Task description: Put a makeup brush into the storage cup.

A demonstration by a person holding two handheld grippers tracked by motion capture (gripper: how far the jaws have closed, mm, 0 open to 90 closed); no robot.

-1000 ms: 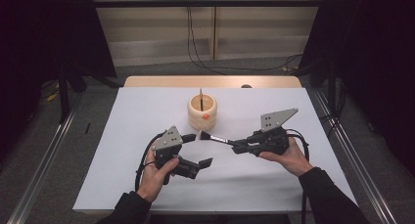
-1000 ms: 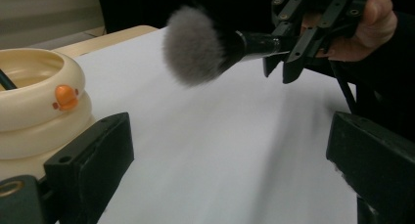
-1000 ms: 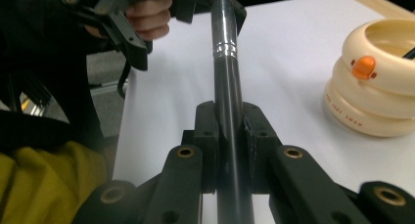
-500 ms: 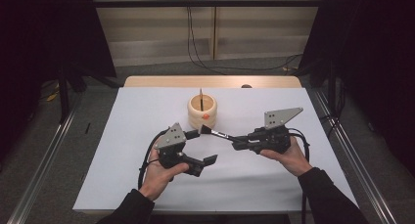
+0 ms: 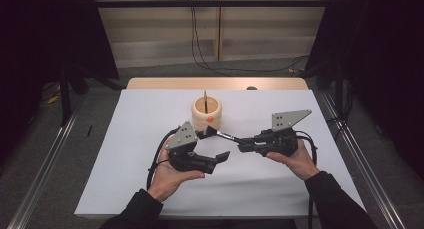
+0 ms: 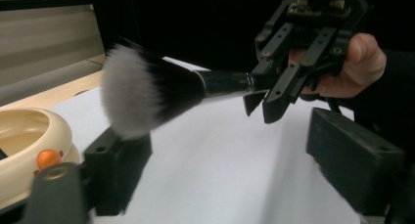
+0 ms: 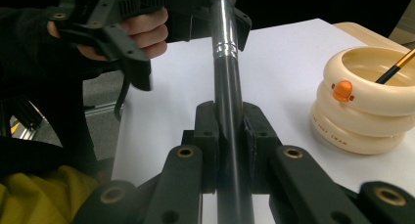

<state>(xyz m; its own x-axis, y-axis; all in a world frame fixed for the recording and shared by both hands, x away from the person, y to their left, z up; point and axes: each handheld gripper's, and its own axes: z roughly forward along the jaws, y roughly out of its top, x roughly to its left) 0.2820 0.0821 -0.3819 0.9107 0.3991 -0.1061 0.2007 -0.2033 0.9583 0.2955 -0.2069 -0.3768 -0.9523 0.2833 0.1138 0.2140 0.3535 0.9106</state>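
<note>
Makeup brush (image 6: 161, 89) hangs level above the white tabletop (image 5: 310, 189), its dark handle clamped in the right claw (image 7: 229, 131) and its grey-and-black bristle head pointing toward the cream ringed holder (image 5: 206, 116), just beside it. The left claw (image 5: 223, 156) sits below and beside the brush with its jaws apart; they have just been closing, and in the left gripper view the bristles hang over the near jaw without being pinched. A thin gold-tipped stick (image 7: 394, 67) leans inside the holder, which bears an orange duck mark (image 7: 342, 90).
</note>
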